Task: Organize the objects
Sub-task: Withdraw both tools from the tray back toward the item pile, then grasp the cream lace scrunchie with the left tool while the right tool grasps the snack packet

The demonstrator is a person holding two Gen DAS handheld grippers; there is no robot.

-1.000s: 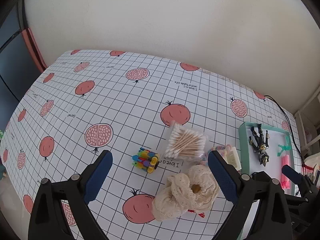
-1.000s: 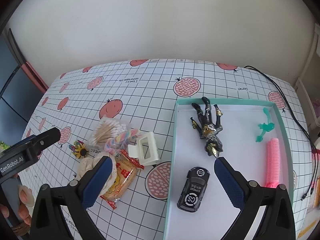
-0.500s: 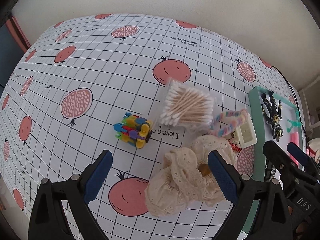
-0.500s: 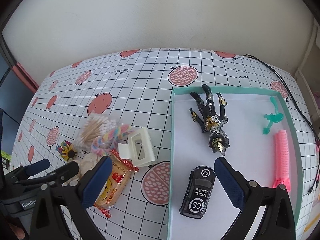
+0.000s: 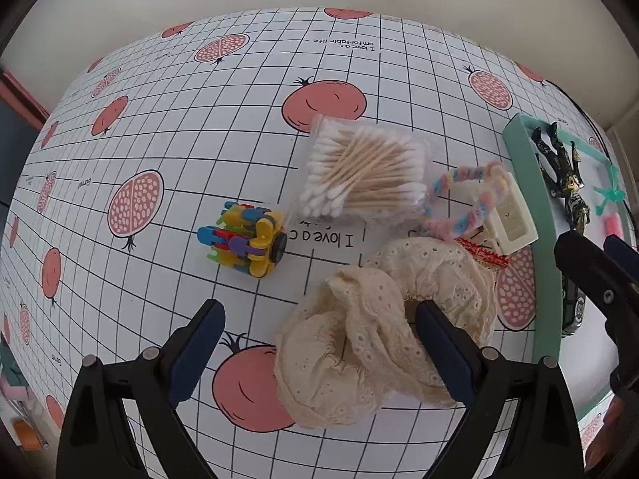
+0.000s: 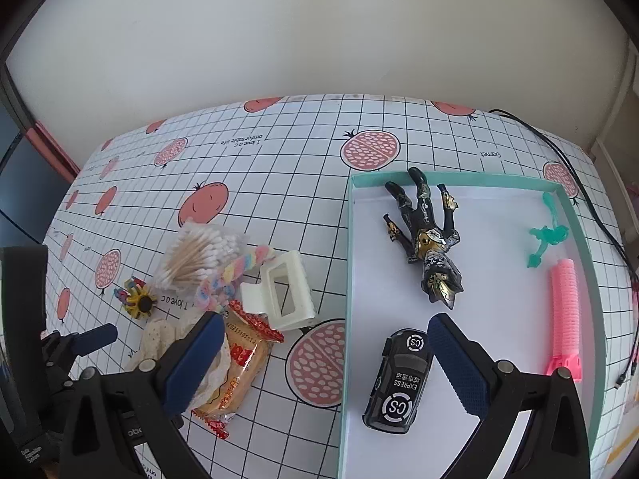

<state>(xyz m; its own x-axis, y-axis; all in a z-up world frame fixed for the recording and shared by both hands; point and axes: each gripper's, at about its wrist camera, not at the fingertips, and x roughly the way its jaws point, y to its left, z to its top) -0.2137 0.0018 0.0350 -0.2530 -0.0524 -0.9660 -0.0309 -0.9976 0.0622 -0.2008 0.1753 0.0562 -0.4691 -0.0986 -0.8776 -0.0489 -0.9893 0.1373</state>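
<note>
I see my left gripper [image 5: 319, 343] spread wide, empty, above the cream scrunchie [image 5: 383, 327] on the tablecloth [image 5: 159, 119]. My right gripper [image 6: 323, 351] gapes empty over the tray [image 6: 347, 279] edge.

My left tongs [image 5: 317, 343] fill the bottom of the left wrist view: two black, angular plastic arms, each tipped with a dark blue pad [image 5: 197, 349] and carrying silver round-head screws near the joints. My right tongs [image 6: 321, 353] look the same in the right wrist view, and there the blue pad [image 6: 459, 363] at lower right shows a fine knurled texture. Each pair also appears in the other's camera: the right tongs sit at the right edge of the left wrist view, black with a blue tip and one small screw, while the left tongs sit at the lower left of the right wrist view, with partly legible white lettering on the black housing.
</note>
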